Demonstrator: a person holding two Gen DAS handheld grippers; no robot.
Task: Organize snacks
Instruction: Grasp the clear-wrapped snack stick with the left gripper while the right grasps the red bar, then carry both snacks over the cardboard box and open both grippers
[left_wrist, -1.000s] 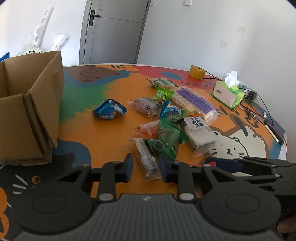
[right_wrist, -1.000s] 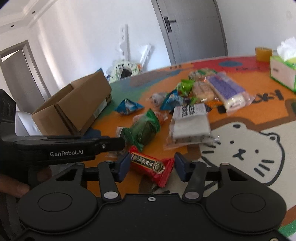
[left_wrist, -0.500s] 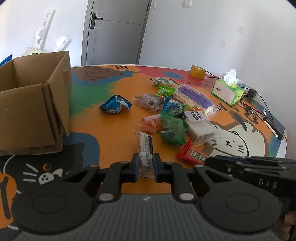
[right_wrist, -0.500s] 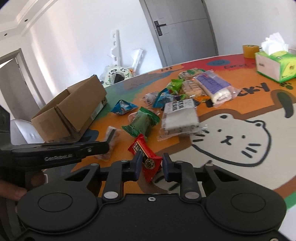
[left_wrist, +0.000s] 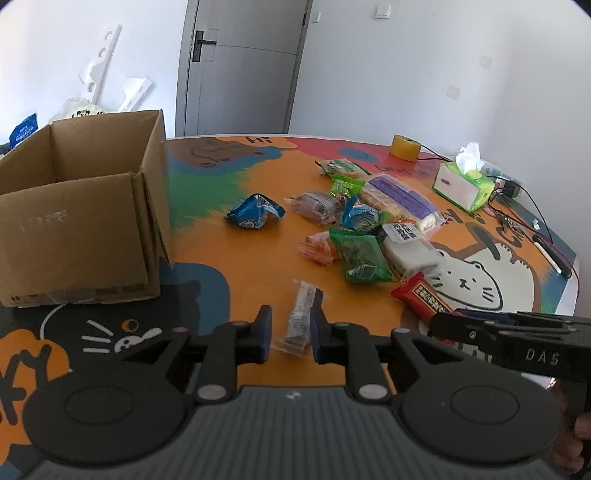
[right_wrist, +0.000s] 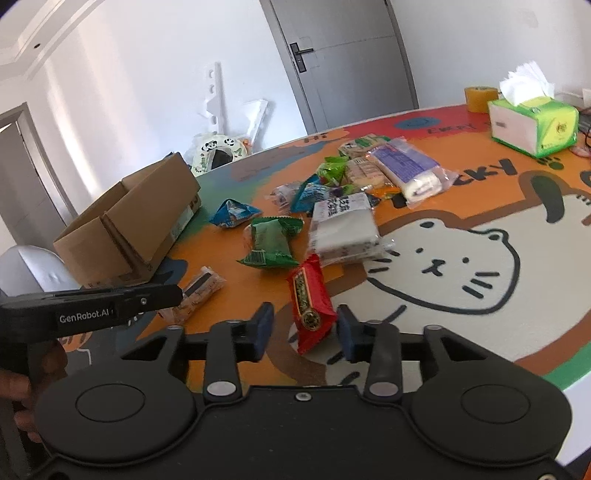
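A clear packet with a dark bar inside stands between the jaws of my left gripper, which are opening; the left pad stands off it. A red snack packet lies on the table between the jaws of my right gripper, which are also opening, with a gap on the left side. An open cardboard box sits at the left. Several more snacks lie in a pile, among them a green packet, a white block and a blue bag.
A green tissue box, a yellow tape roll and cables sit at the far right, near the table edge. The colourful cat-print mat covers the table. A grey door stands behind.
Half a second ago both grippers were shut on their packets; now both stand wider. The left view has drawn back and shows more of the box's inside.
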